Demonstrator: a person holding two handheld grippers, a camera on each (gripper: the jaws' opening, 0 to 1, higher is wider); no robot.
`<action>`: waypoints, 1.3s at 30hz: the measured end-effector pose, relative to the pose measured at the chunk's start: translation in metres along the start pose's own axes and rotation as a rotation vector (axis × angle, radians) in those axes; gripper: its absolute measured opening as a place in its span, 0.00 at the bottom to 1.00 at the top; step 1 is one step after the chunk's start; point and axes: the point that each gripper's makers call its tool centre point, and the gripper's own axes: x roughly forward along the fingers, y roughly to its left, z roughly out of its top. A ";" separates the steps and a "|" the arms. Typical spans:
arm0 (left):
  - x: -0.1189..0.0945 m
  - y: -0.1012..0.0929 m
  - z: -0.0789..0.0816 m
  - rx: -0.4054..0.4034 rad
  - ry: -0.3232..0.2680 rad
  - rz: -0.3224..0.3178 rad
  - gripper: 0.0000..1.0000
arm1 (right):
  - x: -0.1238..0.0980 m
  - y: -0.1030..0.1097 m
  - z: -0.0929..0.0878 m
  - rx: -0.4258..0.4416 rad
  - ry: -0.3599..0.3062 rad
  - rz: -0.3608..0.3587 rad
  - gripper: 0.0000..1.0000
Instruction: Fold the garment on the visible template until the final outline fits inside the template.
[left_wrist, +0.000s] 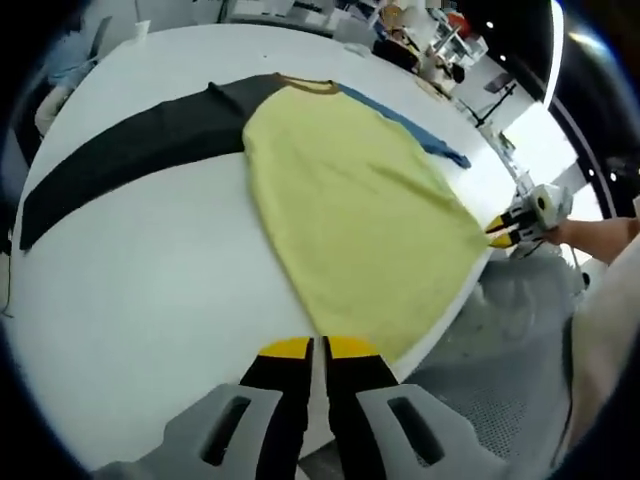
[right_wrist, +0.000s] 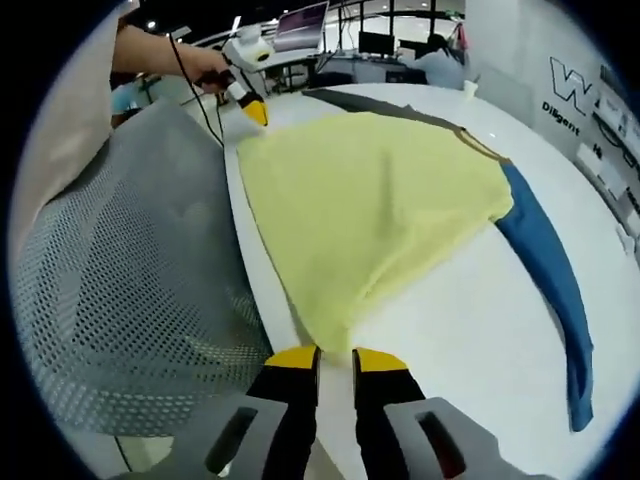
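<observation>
Two grippers at my shirt's (left_wrist: 350, 210) hem | left gripper (left_wrist: 318, 347) pinches one yellow corner | right gripper (right_wrist: 334, 352) pinches the other | white table (left_wrist: 150, 280) underneath

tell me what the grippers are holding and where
Each gripper pinches a bottom hem corner of the yellow shirt: left gripper, right gripper.

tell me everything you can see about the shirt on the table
The shirt is a soft knit raglan with a pale yellow body, one dark grey sleeve, one blue sleeve and a mustard neckband. It lies flat on the white table, sleeves spread, hem at the table's near edge. The left tool and right tool each sit at a hem corner, jaws nearly closed.
</observation>
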 end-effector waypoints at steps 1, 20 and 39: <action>-0.001 0.004 0.004 0.002 -0.010 0.007 0.05 | -0.002 -0.005 0.001 0.007 -0.003 -0.012 0.07; -0.002 0.066 0.102 0.058 -0.122 0.113 0.08 | -0.013 -0.153 0.040 0.155 -0.109 -0.282 0.13; 0.008 0.137 0.178 0.139 -0.167 0.242 0.16 | 0.020 -0.289 0.065 0.289 -0.111 -0.391 0.24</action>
